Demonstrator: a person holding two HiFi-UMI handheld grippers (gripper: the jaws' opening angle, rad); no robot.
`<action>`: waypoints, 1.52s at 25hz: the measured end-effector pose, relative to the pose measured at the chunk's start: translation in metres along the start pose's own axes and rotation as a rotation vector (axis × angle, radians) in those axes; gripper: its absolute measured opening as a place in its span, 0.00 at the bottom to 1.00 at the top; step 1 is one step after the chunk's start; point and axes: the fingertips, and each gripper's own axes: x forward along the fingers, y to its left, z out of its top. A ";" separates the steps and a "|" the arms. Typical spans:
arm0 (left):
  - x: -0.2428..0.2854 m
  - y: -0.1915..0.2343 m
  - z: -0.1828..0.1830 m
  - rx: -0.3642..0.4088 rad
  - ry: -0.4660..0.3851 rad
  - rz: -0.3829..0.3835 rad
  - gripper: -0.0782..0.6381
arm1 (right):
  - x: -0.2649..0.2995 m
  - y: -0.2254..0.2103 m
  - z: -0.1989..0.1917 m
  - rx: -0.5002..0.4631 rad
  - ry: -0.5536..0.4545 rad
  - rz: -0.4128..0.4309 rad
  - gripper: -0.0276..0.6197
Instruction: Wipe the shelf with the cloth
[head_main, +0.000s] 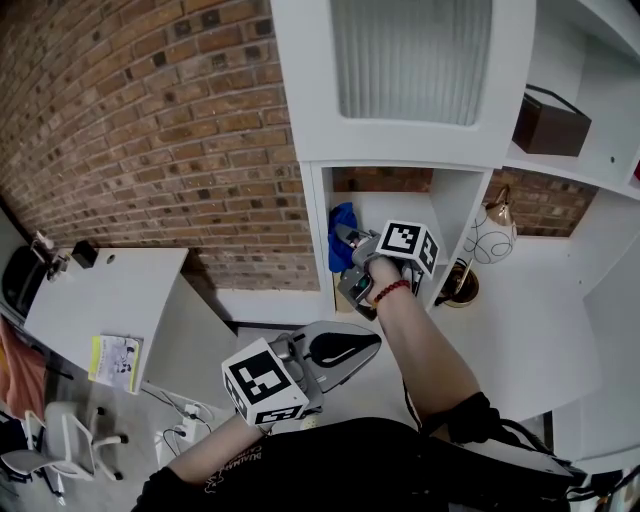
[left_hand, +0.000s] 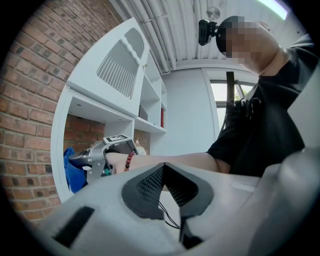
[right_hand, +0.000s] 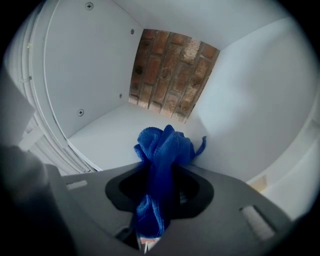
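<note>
A bunched blue cloth (right_hand: 162, 165) sticks out from between the jaws of my right gripper (right_hand: 161, 172), which is shut on it. That gripper (head_main: 352, 262) reaches into a white shelf compartment (head_main: 390, 205) with a brick back wall, and the cloth (head_main: 341, 236) shows blue at the compartment's left side. The compartment floor (right_hand: 107, 135) lies just below the cloth. My left gripper (head_main: 330, 352) hangs lower, outside the shelf, with its jaws closed together on nothing. In the left gripper view the right gripper (left_hand: 92, 157) and the cloth (left_hand: 74, 170) appear at the shelf opening.
The white shelf unit (head_main: 400, 120) has a ribbed glass door (head_main: 410, 55) above. A brown box (head_main: 550, 122) sits upper right, a round patterned vase (head_main: 490, 238) in the neighbouring compartment. A white desk (head_main: 100, 300) with a booklet (head_main: 115, 360) stands left, against a brick wall (head_main: 150, 130).
</note>
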 end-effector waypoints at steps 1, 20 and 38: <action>0.000 0.000 0.000 0.000 -0.001 -0.001 0.11 | 0.000 0.002 0.002 0.007 0.003 0.001 0.20; 0.000 0.005 -0.002 -0.018 -0.009 -0.008 0.11 | -0.018 0.114 0.032 -0.046 -0.136 0.325 0.19; 0.025 -0.005 -0.041 -0.116 -0.017 0.069 0.11 | -0.013 0.019 -0.011 0.063 -0.040 0.167 0.19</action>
